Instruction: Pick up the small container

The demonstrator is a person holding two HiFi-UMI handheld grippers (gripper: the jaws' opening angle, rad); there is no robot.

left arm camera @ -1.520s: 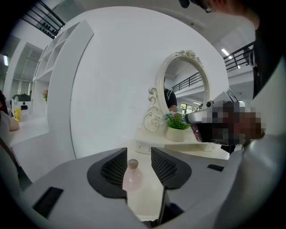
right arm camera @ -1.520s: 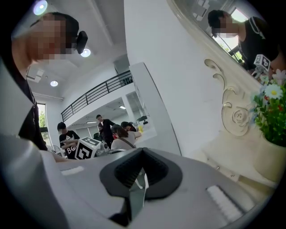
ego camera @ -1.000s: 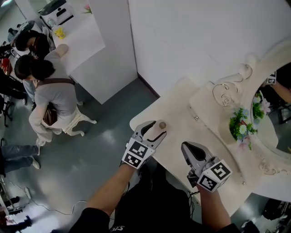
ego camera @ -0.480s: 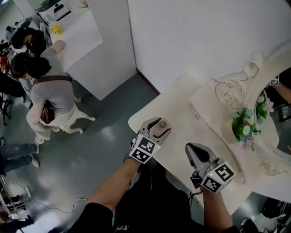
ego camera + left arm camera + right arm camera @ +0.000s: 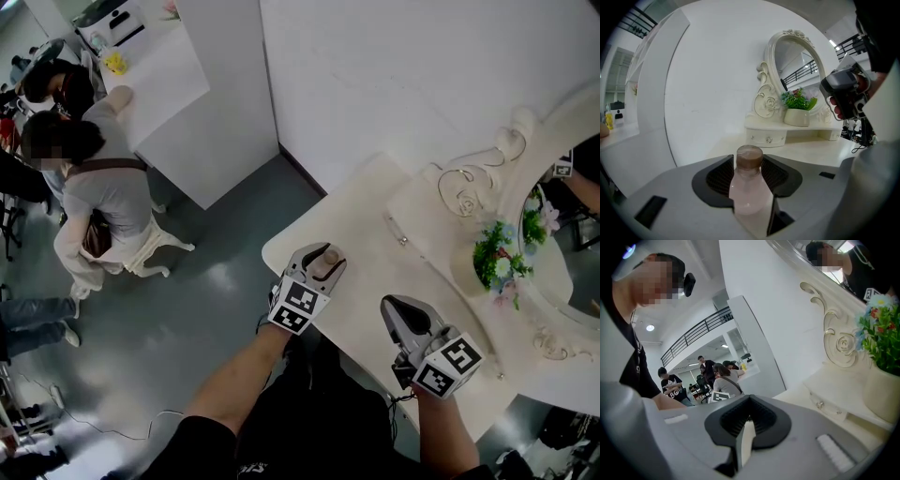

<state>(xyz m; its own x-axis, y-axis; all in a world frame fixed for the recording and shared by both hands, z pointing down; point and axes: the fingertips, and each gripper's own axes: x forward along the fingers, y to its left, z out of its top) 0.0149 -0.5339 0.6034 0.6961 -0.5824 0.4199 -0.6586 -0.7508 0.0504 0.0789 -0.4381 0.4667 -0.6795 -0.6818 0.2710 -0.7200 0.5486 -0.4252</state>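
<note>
Pink small container (image 5: 747, 190) pinched in just-closing left gripper (image 5: 749, 165) jaws, right gripper (image 5: 749, 404) jaws pressed together, empty

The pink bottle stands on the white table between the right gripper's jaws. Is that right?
No. The bottle stands on the white table between the left gripper's jaws, which have just been closing on it; the left gripper view shows this. The right gripper is empty.

I see a pale pink bottle (image 5: 748, 190) with a brown cap (image 5: 749, 157), a cream table (image 5: 366, 220), a plant (image 5: 492, 253) in green, pink and blue, grey floor (image 5: 187, 309).
</note>
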